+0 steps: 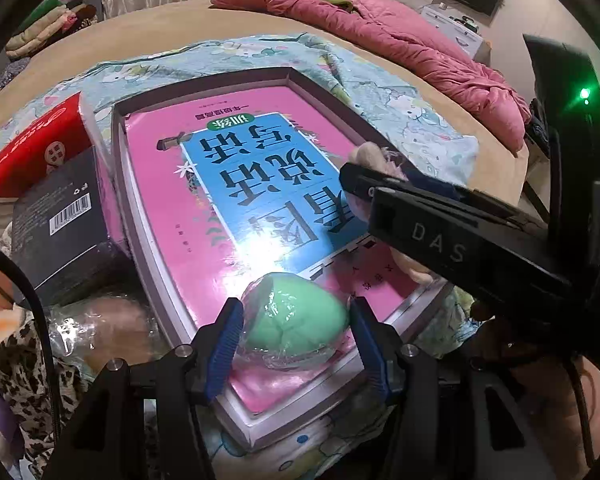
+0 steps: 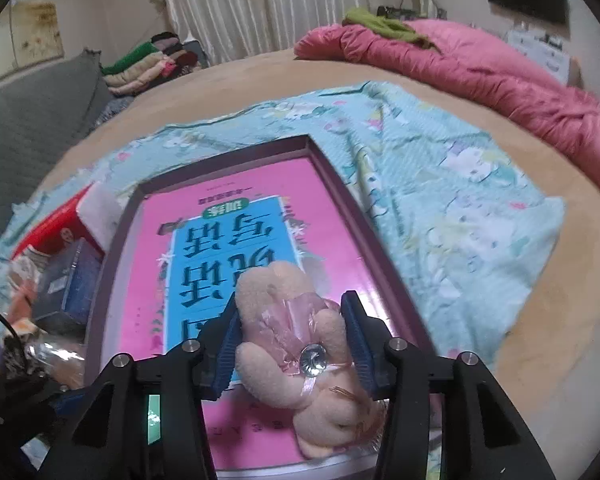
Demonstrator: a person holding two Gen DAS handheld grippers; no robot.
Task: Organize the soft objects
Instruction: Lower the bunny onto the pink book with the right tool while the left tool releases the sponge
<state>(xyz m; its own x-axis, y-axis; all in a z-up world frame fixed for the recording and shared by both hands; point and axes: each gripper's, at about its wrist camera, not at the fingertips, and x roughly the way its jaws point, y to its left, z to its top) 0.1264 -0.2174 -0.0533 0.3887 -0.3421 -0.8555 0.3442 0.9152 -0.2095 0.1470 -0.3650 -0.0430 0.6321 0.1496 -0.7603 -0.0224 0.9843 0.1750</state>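
two soft things lie at the tray's (image 2: 332,168) near edge: a light, squashy plush bear (image 2: 296,344) between the right gripper's (image 2: 290,344) parted jaws, and a slippery wrapped green ball (image 1: 296,320), unpressed between the left gripper's (image 1: 296,344) parted jaws; each is best taken mid-body.

Right gripper (image 2: 292,340): blue fingers (image 2: 230,344) either side of a beige plush bear (image 2: 288,344) with pink ribbon and gem; can't tell if the pads press it. Bear lies over a pink book (image 2: 228,248) in a purple tray (image 2: 356,208), on a blue sheet (image 2: 440,184) on the bed (image 2: 260,76).
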